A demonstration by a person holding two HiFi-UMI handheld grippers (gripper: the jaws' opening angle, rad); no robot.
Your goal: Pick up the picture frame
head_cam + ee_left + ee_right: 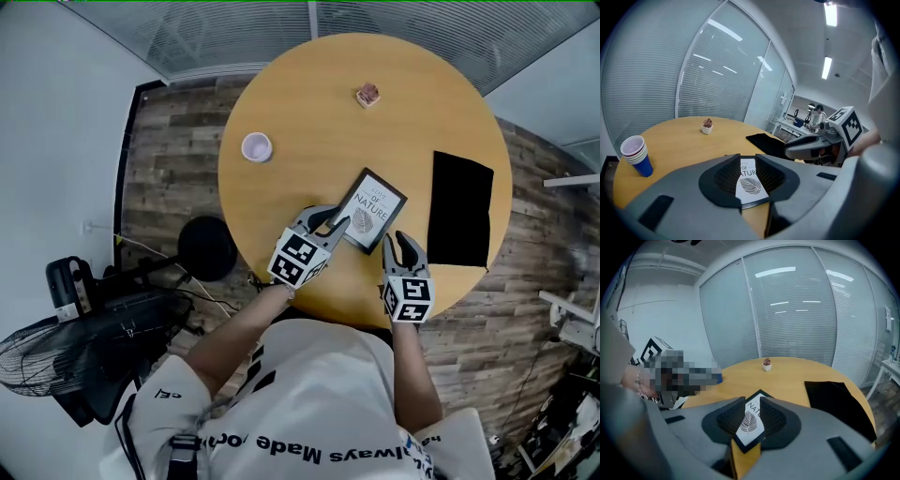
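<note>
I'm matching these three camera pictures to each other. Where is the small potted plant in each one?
Head view: small pink plant in a white pot, top centre, far side of the round wooden table.
Left gripper view: left of centre, near the table's far edge.
Right gripper view: just above centre, near the far edge.
Shared landmark: black-framed leaf-print picture frame, lying flat nearer the person in all three.

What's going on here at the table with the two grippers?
A person holds a gripper in each hand over a round wooden table. The left gripper and right gripper are both open, jaws apart, pointed at the picture frame lying flat on the table. Neither has closed on it, so it is not yet lifted.
</note>
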